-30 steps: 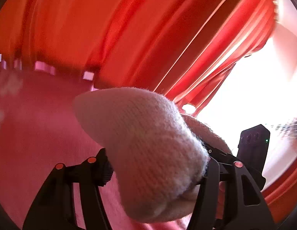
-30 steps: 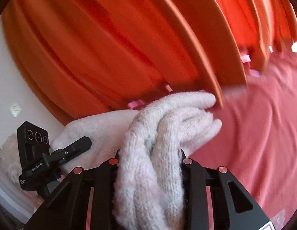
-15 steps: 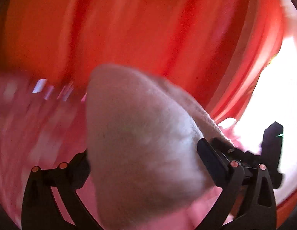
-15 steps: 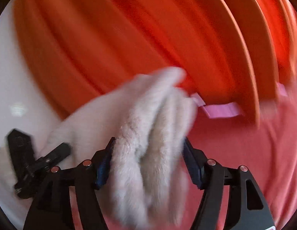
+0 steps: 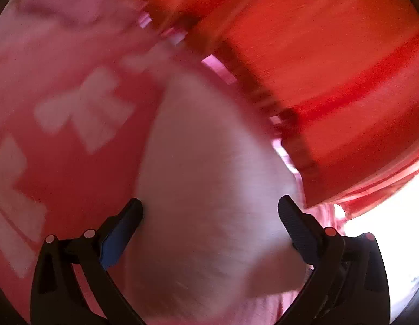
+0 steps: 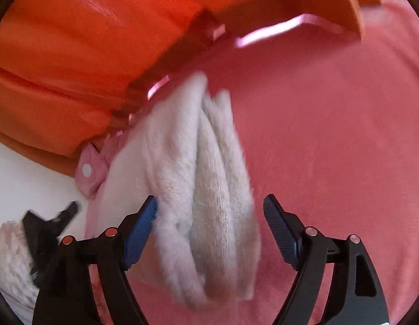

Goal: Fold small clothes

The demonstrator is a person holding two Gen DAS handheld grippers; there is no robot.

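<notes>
A small white knitted garment lies bunched between the spread fingers of my left gripper, which is open; the view is blurred by motion. In the right wrist view the same white knit lies folded in thick layers on the pink bedsheet, between the spread fingers of my right gripper, which is open. The blue pad of the left-hand finger sits close beside the cloth; whether it touches is unclear.
An orange-red curtain hangs behind the bed edge and also shows in the right wrist view. The pink sheet has white patches. A pink item with a snap button and fluffy white fabric lie at left.
Both grippers have opened, from shut on the white knit to spread wide. Both cameras have tilted down toward the bed, and the garment now rests on the sheet.
</notes>
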